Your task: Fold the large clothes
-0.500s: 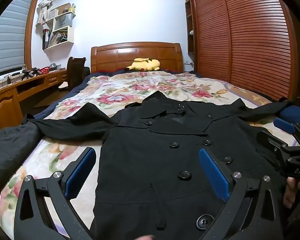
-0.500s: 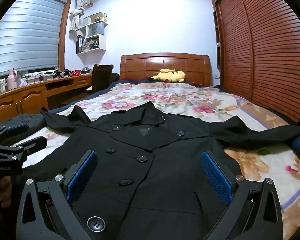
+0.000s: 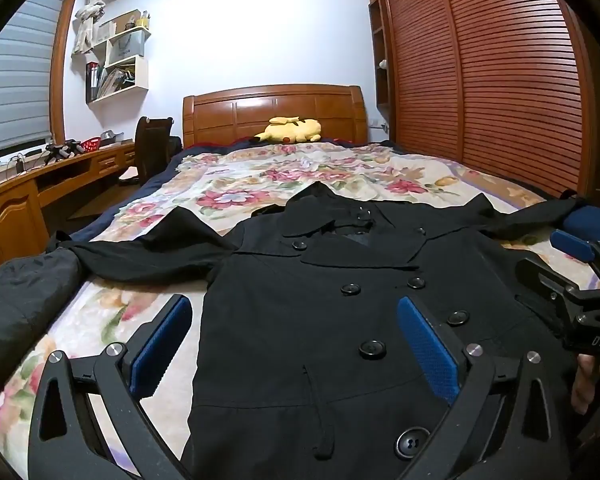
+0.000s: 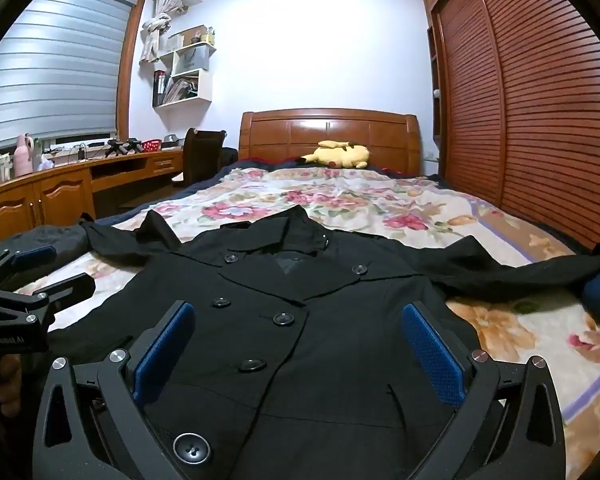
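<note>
Two grippers hover over a black coat (image 3: pixel 340 320) spread front-up on the floral bed (image 3: pixel 260 184), sleeves out sideways. Left gripper (image 3: pixel 296 344) and right gripper (image 4: pixel 300 348) both gape wide, holding nothing.

Matt black woven cloth coat (image 3: pixel 340 320) with glossy plastic buttons (image 3: pixel 372 349), on soft floral fabric bedspread (image 3: pixel 260 176), polished wooden headboard (image 3: pixel 272 110) beyond, textured blue gripper pads (image 3: pixel 428 344)

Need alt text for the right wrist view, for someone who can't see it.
A black double-breasted coat lies buttoned and face up on a floral bedspread, sleeves spread wide. The open right gripper hovers over its front, and the left gripper shows at the left edge.
</note>
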`<state>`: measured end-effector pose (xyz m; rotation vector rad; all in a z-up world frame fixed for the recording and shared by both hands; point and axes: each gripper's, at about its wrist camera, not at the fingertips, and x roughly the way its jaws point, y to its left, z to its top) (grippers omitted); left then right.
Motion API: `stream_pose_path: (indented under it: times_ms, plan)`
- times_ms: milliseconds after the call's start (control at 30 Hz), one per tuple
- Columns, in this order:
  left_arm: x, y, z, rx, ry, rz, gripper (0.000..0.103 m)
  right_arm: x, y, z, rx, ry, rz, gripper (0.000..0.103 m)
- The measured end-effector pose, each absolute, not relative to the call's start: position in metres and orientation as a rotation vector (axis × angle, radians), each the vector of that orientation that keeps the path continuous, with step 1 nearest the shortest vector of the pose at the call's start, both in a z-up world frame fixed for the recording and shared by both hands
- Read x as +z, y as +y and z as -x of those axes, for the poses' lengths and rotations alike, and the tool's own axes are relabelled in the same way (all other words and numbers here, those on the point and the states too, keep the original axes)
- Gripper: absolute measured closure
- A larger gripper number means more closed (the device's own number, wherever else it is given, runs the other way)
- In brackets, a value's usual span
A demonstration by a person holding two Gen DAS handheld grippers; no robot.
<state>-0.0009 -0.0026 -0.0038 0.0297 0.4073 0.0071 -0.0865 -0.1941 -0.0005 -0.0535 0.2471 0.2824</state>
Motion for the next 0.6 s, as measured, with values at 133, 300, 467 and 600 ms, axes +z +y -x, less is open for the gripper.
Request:
stream_pose_path:
  times_ms: [133, 300, 467, 600]
  plan:
    - [-0.0020, -0.0020, 0.0016, 0.009, 0.401, -0.024, 0.000, -0.0018, -0.1940, 0.0842, 0.282, 0.245, 0.056, 0.000]
    - [-0.0007, -0.0020, 0.0021, 0.009, 0.395, -0.022, 0.000, -0.0022, -0.1939, 0.0847, 0.279, 0.244, 0.050, 0.000]
    - [0.0007, -0.0019, 0.0029, 0.010, 0.389, -0.018, 0.000, -0.0030, -0.1960, 0.0831, 0.279, 0.245, 0.043, 0.000]
    - [0.0018, -0.0019, 0.0031, 0.011, 0.386, -0.016, 0.000, -0.0038, -0.1956, 0.0827, 0.277, 0.244, 0.038, 0.000]
